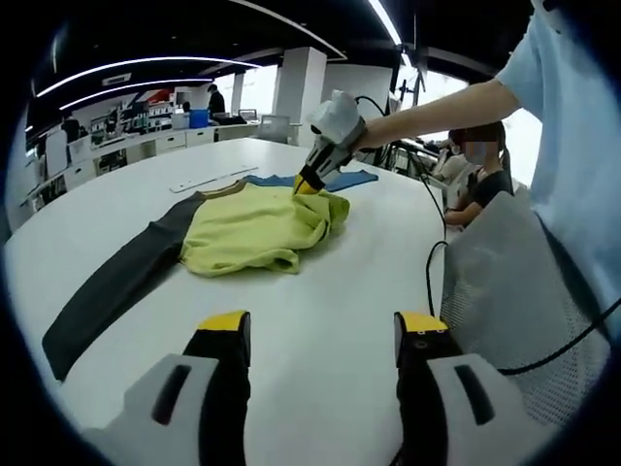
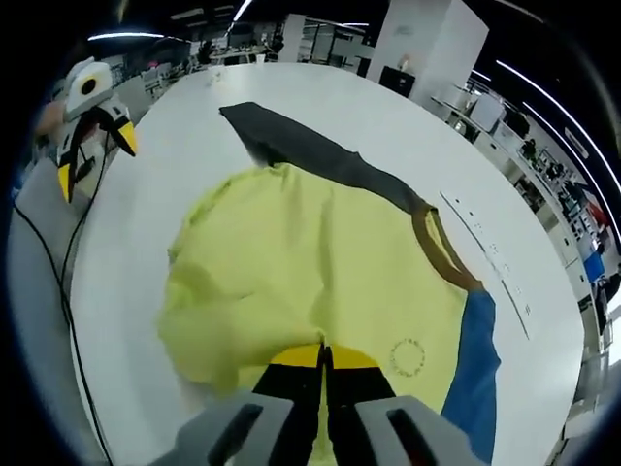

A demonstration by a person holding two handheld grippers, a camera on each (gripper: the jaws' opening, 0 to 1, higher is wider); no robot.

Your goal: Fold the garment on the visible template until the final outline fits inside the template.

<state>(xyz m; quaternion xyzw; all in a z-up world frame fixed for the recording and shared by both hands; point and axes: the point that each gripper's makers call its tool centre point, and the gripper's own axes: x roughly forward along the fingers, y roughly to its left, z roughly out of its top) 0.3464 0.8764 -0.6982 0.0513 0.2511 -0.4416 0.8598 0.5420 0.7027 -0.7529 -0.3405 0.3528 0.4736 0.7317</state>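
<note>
Pinching garment [image 2: 310, 282] edge in right gripper [image 2: 325, 357] jaws; left gripper [image 1: 320, 325] apart.

Yellow garment [image 2: 310, 262], grey and blue sleeves

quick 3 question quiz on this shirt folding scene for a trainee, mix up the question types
1. True or false: the right gripper has its jaws shut on the yellow shirt.
2. Multiple choice: the left gripper is
A. shut on the dark sleeve
B. open above bare table, holding nothing
C. shut on the blue sleeve
3. Fill in: the long sleeve lying stretched out flat on the white table is ____ in colour.

Key
1. True. The right gripper view shows the jaws closed together with yellow fabric bunched around them.
2. B. The jaws stand apart, clear of the shirt.
3. Dark grey. The dark sleeve trails away from the shirt's body; the blue sleeve is on the other side.
</note>
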